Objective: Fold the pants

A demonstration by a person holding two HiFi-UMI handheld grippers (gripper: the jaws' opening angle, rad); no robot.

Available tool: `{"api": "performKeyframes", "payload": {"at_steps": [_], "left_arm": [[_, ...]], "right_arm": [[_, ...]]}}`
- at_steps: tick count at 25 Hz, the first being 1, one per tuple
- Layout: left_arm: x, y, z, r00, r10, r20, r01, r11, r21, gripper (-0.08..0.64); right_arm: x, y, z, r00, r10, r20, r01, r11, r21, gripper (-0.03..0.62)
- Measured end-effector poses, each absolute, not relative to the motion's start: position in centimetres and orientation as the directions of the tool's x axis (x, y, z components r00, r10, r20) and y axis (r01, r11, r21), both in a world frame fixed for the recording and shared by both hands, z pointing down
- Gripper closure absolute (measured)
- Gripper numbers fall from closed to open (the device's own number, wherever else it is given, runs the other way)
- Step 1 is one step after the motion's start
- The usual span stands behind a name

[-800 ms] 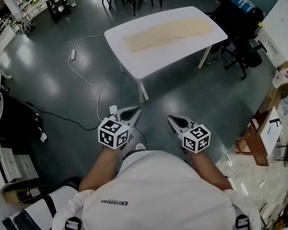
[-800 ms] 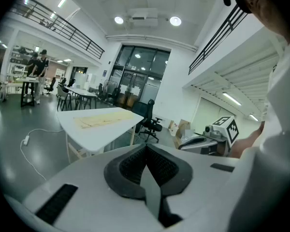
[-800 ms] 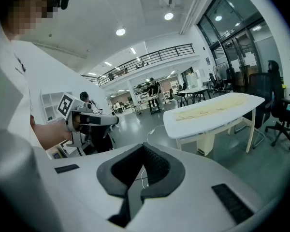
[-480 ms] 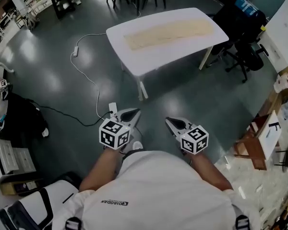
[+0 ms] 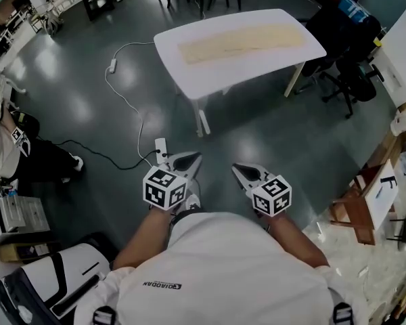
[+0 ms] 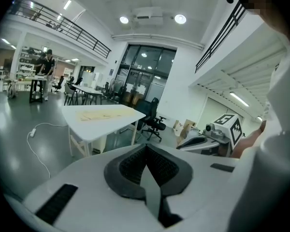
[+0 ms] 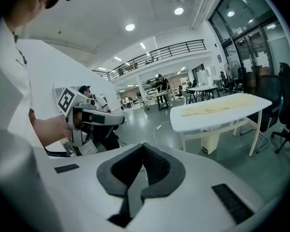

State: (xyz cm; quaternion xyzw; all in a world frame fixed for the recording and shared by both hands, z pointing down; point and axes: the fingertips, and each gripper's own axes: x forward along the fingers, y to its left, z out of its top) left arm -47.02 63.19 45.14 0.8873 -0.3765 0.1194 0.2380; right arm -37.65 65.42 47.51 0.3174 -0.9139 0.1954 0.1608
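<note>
The beige pants (image 5: 240, 40) lie spread out lengthwise on a white table (image 5: 257, 63) far ahead across the floor. I hold both grippers close to my body, well short of the table. My left gripper (image 5: 196, 158) is shut and holds nothing. So is my right gripper (image 5: 235, 168), about a hand's width to its right. In the left gripper view the closed tips (image 6: 146, 146) point toward the table (image 6: 96, 127) and pants (image 6: 101, 114). The right gripper view shows its closed tips (image 7: 144, 146) with the pants (image 7: 217, 108) far off to the right.
A white cable and power strip (image 5: 112, 66) trail over the grey floor left of the table. Black office chairs (image 5: 345, 59) stand right of it. Wooden furniture (image 5: 355, 205) sits at the right edge. A seated person (image 5: 13, 147) and a white case (image 5: 47, 290) are on the left.
Both grippers stay shut in front of my body. The head view has shifted slightly, and the seated person at the left edge has come into view.
</note>
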Motion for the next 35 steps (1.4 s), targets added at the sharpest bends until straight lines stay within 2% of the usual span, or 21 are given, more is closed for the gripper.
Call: {"api": "performKeyframes", "payload": {"at_steps": [16,30,35], "left_arm": [[-47.8,62.4,45.4,0.686,-0.615,0.389,-0.727,-0.601,0.333,0.532],[-56.4,56.8,44.5,0.699,-0.606,0.381,-0.712,-0.642,0.285,0.532],[-57.7,54.8,44.5,0.705,-0.598,0.381,-0.705,-0.646,0.293,0.532]], "right_arm": [[-37.9,64.0,47.0,-0.734,-0.532,0.421,-0.657,0.715,-0.241,0.575],[-44.8,57.3,45.2,-0.684,-0.614,0.393,-0.72,0.656,-0.228,0.575],[-45.0,55.6,44.6,-0.654,-0.643,0.399,-0.746,0.634,-0.203,0.575]]}}
